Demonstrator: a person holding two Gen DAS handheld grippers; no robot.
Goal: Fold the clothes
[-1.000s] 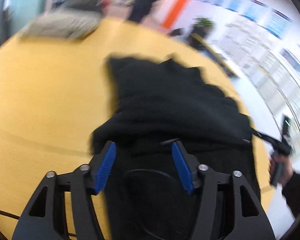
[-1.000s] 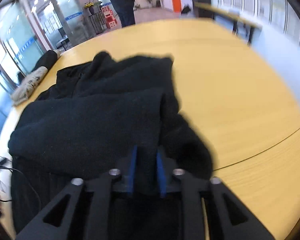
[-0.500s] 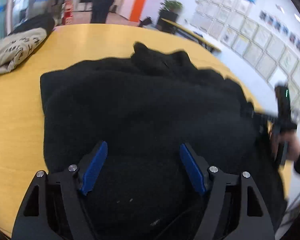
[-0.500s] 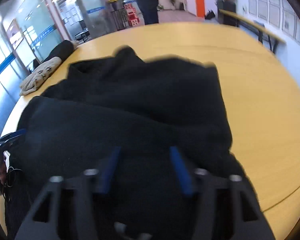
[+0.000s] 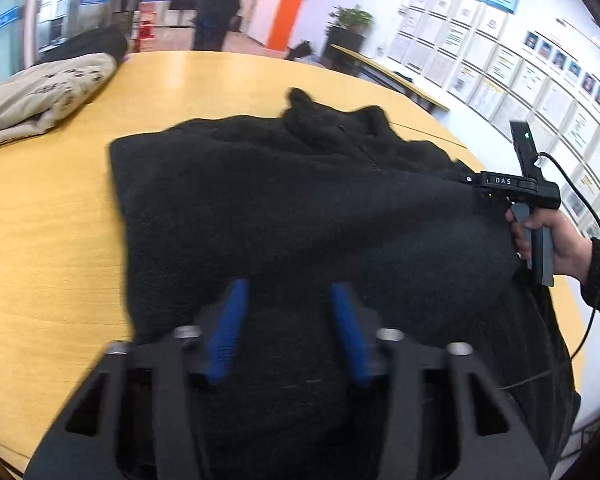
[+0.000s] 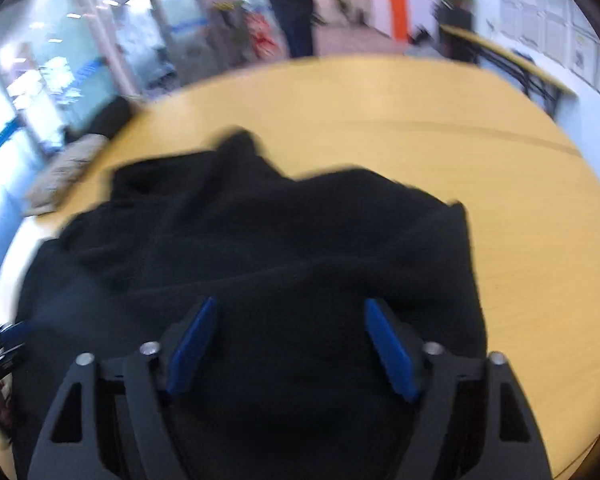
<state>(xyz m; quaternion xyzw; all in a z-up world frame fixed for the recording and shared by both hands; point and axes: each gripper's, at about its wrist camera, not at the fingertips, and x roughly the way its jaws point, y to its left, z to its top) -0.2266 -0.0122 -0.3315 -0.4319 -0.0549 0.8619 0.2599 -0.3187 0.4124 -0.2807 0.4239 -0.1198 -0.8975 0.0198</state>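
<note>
Yellow wood fills the room's big round table [image 5: 60, 216], and a black fleece jacket [image 5: 300, 208] lies in the middle of it. Far to the left of the jacket sits a beige folded top [image 5: 40, 96] at the table's edge. Behind it, a person in dark clothes [image 5: 220, 0] stands on the floor.

Over the jacket's near left part hangs the left claw [image 5: 286, 320], its blue fingers apart with nothing between them. The jacket looks doubled over, with a straight left edge and its collar poking up at the far side. To the jacket's right, a hand [image 5: 548, 236] holds the right claw [image 6: 288, 340] by its handle. That claw is spread wide too, and grips nothing.

I think a fold has just been laid down, or a new one is about to be picked up. Either way, the next grab needs a clean edge of cloth.

The jacket's near end is hidden under the claws. The right claw's view is blurry, so creases and sleeves are hard to make out.
</note>
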